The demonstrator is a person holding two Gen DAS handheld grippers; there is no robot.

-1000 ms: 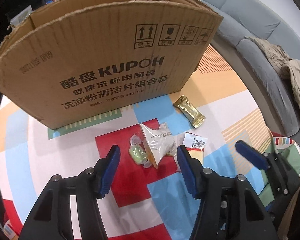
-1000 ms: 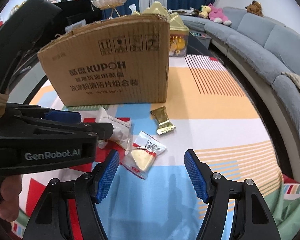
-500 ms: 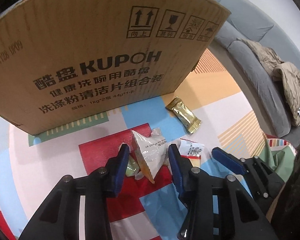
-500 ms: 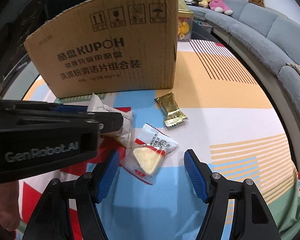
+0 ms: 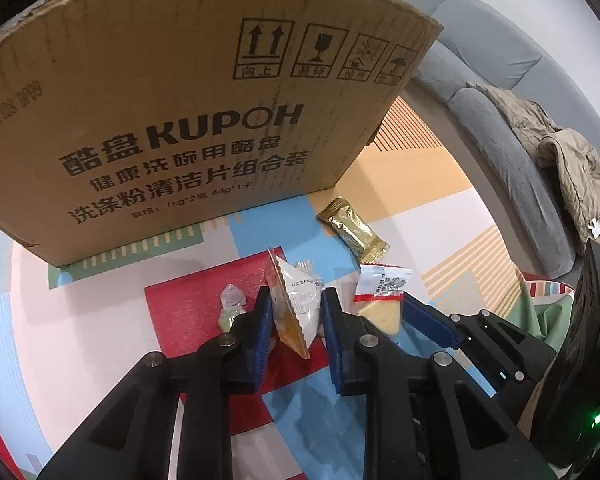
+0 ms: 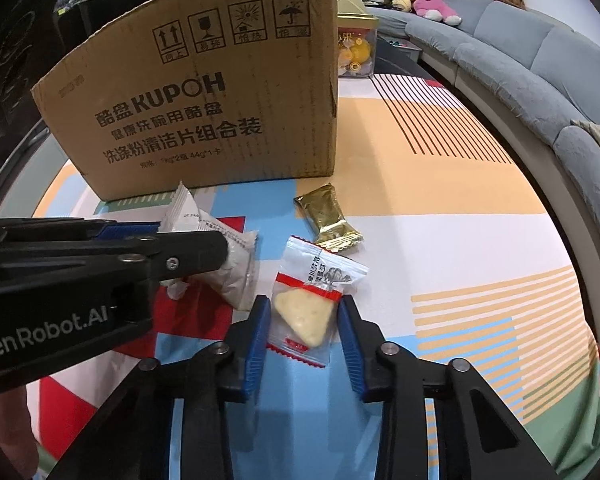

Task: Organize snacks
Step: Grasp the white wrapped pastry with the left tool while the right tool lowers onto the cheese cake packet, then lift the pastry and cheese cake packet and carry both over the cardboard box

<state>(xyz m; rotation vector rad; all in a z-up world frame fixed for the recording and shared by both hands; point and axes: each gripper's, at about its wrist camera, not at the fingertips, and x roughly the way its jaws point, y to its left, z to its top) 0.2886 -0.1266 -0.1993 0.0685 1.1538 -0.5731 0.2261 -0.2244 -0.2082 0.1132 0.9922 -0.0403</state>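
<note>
My left gripper (image 5: 294, 312) is shut on a white snack packet (image 5: 296, 304), also seen from the right wrist (image 6: 216, 248). My right gripper (image 6: 303, 312) has its jaws closing around a clear packet with a yellow triangular snack (image 6: 306, 312), which also shows in the left wrist view (image 5: 380, 296); small gaps remain at both pads. A gold-wrapped snack (image 6: 328, 218) lies on the mat behind it (image 5: 352, 228). A small green candy (image 5: 230, 308) lies left of the left gripper. A big KUPOH cardboard box (image 5: 180, 128) stands just behind the snacks (image 6: 204, 104).
The snacks lie on a colourful patterned mat (image 6: 440, 184). A grey sofa (image 6: 532, 64) curves along the right, with a beige jacket (image 5: 572, 172) and plush toys (image 6: 432, 2) on it. A gold-lidded container (image 6: 354, 44) stands behind the box.
Both grippers moved forward and down to the snacks. The left jaws closed onto the white packet. The right jaws narrowed around the triangular snack packet.
</note>
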